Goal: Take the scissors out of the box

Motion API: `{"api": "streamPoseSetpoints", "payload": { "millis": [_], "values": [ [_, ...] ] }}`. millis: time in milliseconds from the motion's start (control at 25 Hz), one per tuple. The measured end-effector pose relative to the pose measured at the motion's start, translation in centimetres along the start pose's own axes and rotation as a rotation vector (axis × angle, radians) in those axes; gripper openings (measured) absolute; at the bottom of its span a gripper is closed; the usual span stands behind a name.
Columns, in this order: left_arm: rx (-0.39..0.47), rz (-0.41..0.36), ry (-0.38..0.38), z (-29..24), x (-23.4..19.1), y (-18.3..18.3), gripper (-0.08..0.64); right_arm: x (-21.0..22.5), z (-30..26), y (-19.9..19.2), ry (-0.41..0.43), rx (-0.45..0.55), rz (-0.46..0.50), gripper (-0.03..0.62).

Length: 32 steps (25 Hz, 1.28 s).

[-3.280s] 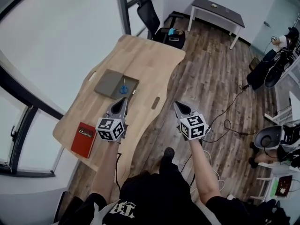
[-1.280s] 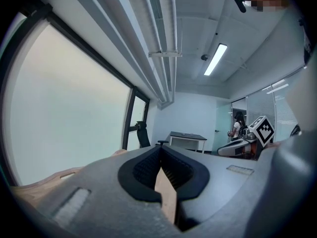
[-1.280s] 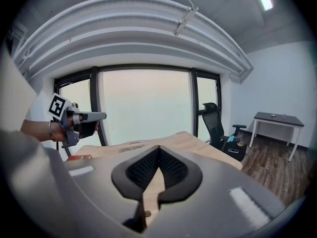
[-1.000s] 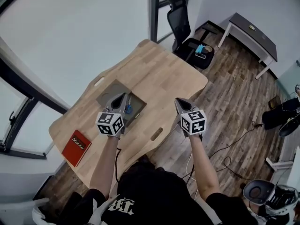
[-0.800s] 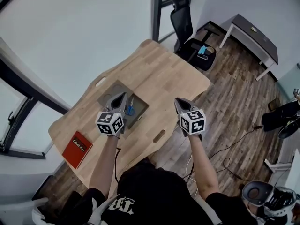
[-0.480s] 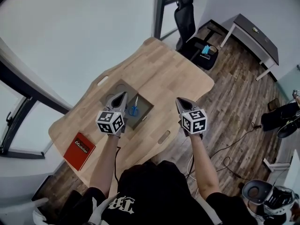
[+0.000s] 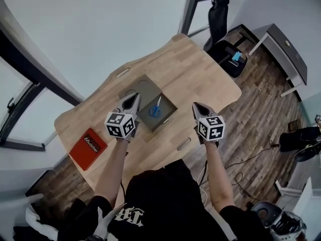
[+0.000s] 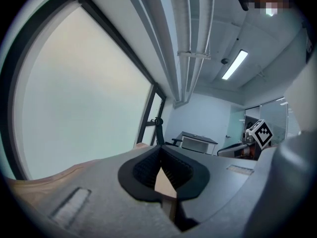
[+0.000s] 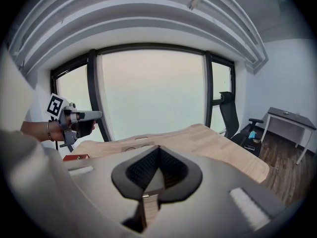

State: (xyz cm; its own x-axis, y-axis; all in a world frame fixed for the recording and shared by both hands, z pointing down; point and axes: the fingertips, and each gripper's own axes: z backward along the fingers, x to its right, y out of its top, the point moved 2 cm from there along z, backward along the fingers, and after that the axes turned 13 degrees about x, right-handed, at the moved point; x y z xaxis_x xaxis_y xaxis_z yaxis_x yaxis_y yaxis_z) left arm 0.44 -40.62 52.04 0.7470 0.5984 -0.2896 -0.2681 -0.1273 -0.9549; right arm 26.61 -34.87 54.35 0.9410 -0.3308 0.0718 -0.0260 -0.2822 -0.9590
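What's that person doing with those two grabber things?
A person holds a gripper in each hand over a wooden table. The left gripper and right gripper are both shut and empty. Blue scissors lie in an open grey box on the table, near the left gripper. Neither gripper touches them.

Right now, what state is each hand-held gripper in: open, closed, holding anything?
Left hand-held gripper: closed, holding nothing.
Right hand-held gripper: closed, holding nothing.

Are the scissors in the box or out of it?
In. The blue-handled scissors lie inside the open grey box on the wooden table.
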Motion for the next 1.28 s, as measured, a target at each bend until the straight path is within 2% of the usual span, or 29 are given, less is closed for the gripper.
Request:
{"api": "streamPoseSetpoints", "payload": {
  "millis": [360, 760, 840, 1000, 1280],
  "values": [
    [-0.07, 0.021, 0.059, 2.6, -3.1, -3.9, -0.002, -4.2, -6.1, -4.3, 0.101, -0.104, -0.007, 0.005],
    [-0.136, 0.023, 0.082, 2.9, -6.6, -7.9, -0.002, -7.9, -13.0, -13.5, 0.15, -0.291, -0.059, 0.007],
    [-0.147, 0.026, 0.089, 2.8, -7.2, -8.6, -0.002, -8.2, -13.9, -15.1, 0.155, -0.331, -0.075, 0.035],
    [-0.166, 0.036, 0.111, 2.9, -8.5, -9.9, -0.002, -8.6, -15.9, -18.0, 0.14, -0.413, -0.117, 0.067],
    [-0.211, 0.066, 0.135, 3.3, -10.0, -12.6, -0.002, -9.4, -18.3, -23.8, 0.063, -0.597, -0.198, 0.129]
  ]
}}
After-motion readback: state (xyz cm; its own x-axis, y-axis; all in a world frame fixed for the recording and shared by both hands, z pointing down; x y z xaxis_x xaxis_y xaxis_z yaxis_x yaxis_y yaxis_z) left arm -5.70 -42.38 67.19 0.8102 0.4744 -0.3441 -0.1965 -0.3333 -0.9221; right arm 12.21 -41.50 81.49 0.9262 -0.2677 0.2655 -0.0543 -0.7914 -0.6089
